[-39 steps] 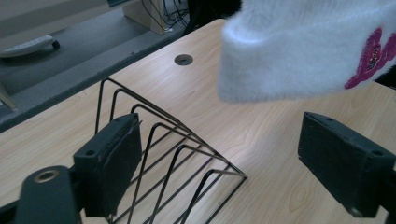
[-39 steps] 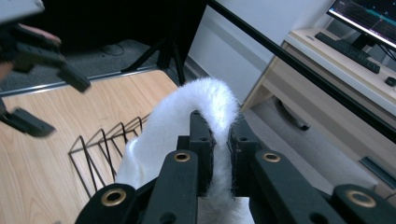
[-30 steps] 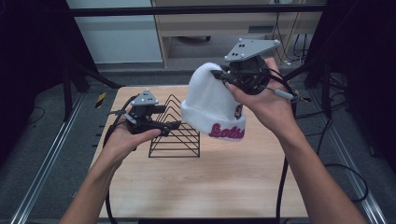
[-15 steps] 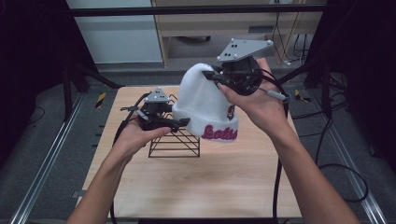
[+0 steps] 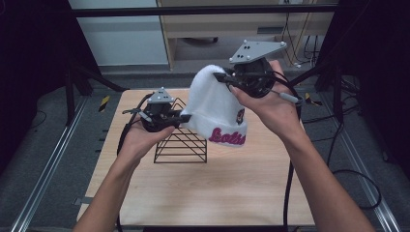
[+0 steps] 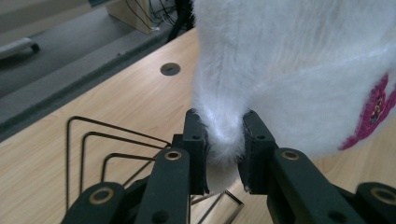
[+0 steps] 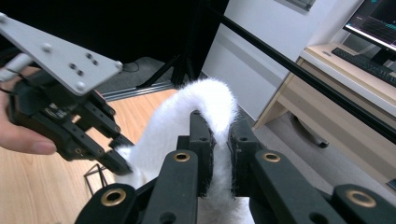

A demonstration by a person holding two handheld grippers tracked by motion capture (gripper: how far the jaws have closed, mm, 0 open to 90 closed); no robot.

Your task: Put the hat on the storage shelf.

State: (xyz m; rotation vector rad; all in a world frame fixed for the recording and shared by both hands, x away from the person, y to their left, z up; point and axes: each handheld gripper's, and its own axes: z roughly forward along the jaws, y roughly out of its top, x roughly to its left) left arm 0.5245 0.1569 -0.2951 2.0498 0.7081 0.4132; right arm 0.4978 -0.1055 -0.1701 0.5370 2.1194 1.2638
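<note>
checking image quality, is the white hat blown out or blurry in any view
High view: the hat is bright, its pink lettering soft. Left gripper view: fur sharp at the left gripper, the right edge blurred. Right gripper view: fur crisp at the right gripper, background dark.

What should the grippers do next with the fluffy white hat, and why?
Probably lower the white hat a little toward the black wire rack. The right hand-held gripper pinches its top, the left hand-held gripper pinches its lower edge, and the hat hangs in the air just above and beside the rack on the wooden table. Both grips look firm, so a slow move should be safe.
</note>
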